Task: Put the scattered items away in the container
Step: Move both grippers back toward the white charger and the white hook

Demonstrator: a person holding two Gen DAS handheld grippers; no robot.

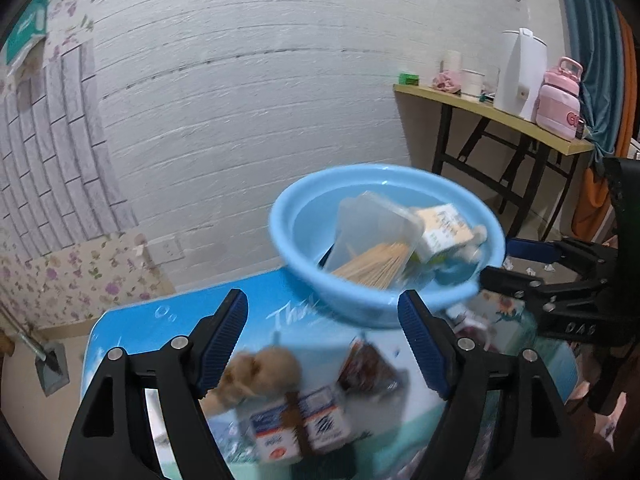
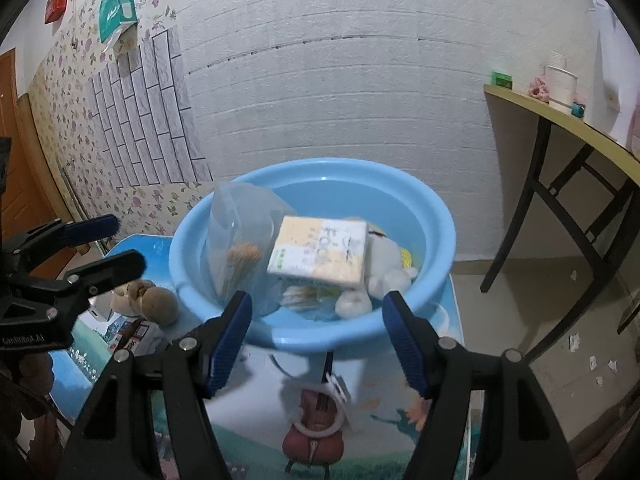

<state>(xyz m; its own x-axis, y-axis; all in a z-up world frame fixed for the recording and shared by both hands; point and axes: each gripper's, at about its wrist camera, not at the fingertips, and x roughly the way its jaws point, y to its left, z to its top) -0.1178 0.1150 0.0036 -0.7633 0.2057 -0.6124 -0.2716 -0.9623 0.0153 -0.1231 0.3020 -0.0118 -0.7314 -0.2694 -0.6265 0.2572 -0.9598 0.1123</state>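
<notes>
A light blue basin (image 1: 360, 304) (image 2: 432, 216) stands on a small blue printed table (image 1: 140, 328) (image 2: 256, 432). In it lie a clear bag of wooden sticks (image 1: 372, 236) (image 2: 240, 240), a yellow-white box (image 1: 440, 228) (image 2: 320, 252) and a white plush toy (image 2: 384, 276). On the table lie a brown plush toy (image 1: 260, 372) (image 2: 156, 300), a white-blue box (image 1: 300, 428), a dark packet (image 1: 368, 368) and a white ring with a clip (image 2: 324, 412). My left gripper (image 1: 324, 336) is open above the brown toy and box. My right gripper (image 2: 316, 340) is open before the basin, above the ring.
A yellow side table (image 1: 500, 114) (image 2: 560, 120) at the right holds a white kettle (image 1: 520, 72), a pink bottle (image 1: 558, 96) and cups (image 2: 560, 80). A white brick wall stands behind. The right gripper shows at the right of the left wrist view (image 1: 520, 264); the left gripper shows at the left of the right wrist view (image 2: 116, 244).
</notes>
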